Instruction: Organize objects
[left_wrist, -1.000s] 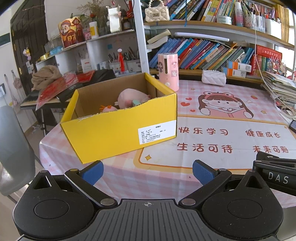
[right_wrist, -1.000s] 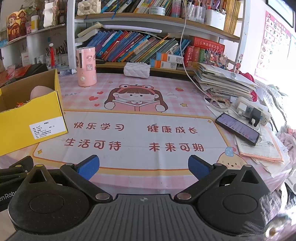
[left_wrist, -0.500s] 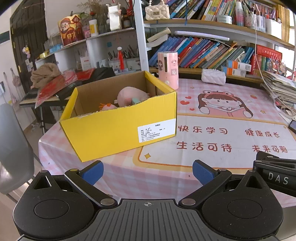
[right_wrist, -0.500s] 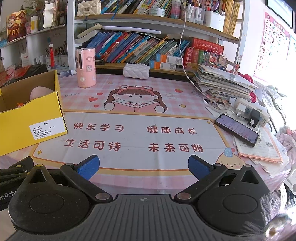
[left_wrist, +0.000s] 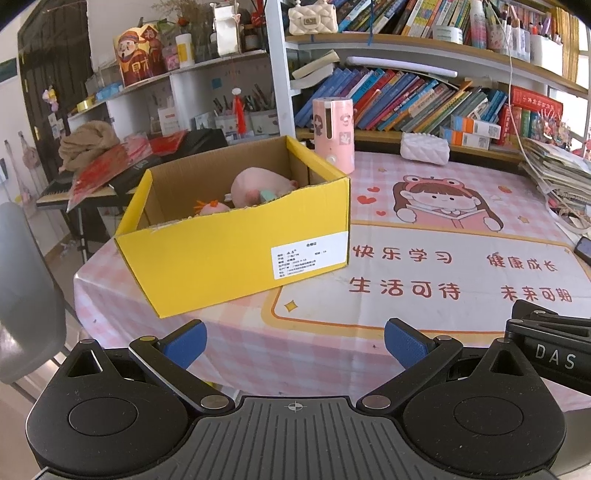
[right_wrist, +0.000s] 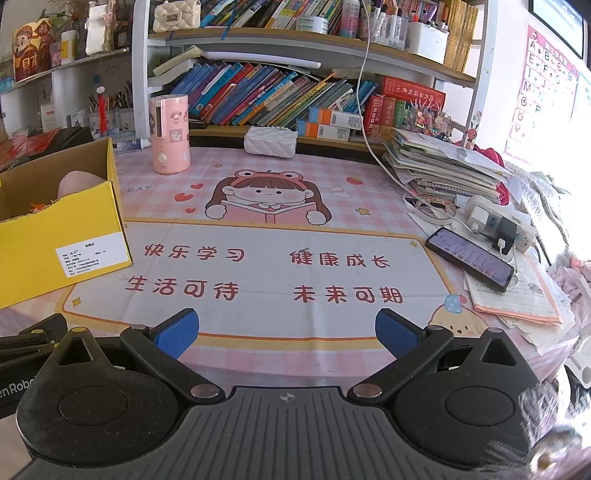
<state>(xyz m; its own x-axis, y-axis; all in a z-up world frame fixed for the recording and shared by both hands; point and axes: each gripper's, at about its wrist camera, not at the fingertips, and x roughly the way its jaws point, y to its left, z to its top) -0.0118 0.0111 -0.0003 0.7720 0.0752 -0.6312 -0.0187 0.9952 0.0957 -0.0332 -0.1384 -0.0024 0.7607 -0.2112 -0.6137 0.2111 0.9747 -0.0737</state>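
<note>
Left wrist view showed the left gripper (left_wrist: 293, 343) and right gripper (right_wrist: 286, 332) both wide apart and holding nothing, since the pink plush toys (left_wrist: 258, 186) already sat inside the yellow box (left_wrist: 229, 251).

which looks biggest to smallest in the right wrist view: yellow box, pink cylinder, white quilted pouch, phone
1. yellow box, though nearest the camera and cut off
2. phone
3. pink cylinder and white quilted pouch: too alike to rank

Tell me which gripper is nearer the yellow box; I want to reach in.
Left. The left gripper hangs open just before the yellow box; the right gripper, also open, sits farther right, the box off to its left.
</note>
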